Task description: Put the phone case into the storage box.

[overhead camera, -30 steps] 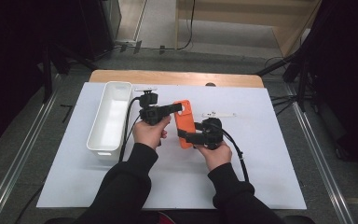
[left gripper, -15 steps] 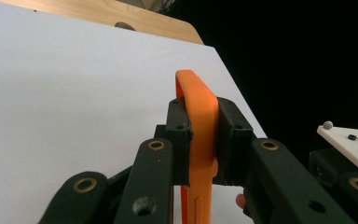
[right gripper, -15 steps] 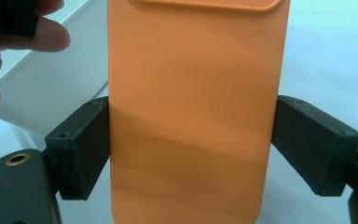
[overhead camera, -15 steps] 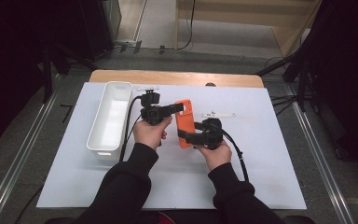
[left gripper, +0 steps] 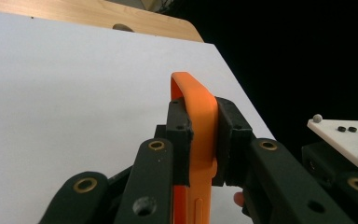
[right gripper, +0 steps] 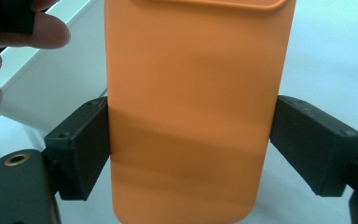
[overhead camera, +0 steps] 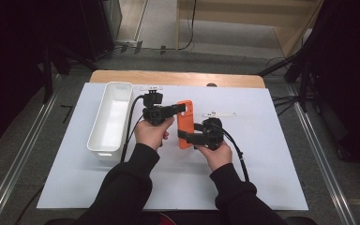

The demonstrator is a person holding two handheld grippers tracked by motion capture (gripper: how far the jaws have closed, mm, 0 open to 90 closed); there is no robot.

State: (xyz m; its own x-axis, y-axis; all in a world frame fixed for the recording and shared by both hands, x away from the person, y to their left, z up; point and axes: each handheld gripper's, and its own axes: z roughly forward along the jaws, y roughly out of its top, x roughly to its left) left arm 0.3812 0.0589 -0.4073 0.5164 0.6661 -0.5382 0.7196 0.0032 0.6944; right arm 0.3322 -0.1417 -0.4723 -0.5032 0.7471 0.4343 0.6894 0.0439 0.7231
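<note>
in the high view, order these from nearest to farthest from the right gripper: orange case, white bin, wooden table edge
1. Orange case: held between the right gripper jaws, at centre.
2. White bin: at left, beyond the left hand.
3. Wooden table edge: along the far side.

Left of the hands, the long white bin [overhead camera: 111,117] walls off that side. To the right and near, the white table sheet [overhead camera: 272,154] lies open, save a small white strip [overhead camera: 221,114] just beyond the right gripper [overhead camera: 186,136].

orange phone case [overhead camera: 185,123], white bin [overhead camera: 111,117], black jaws
</note>
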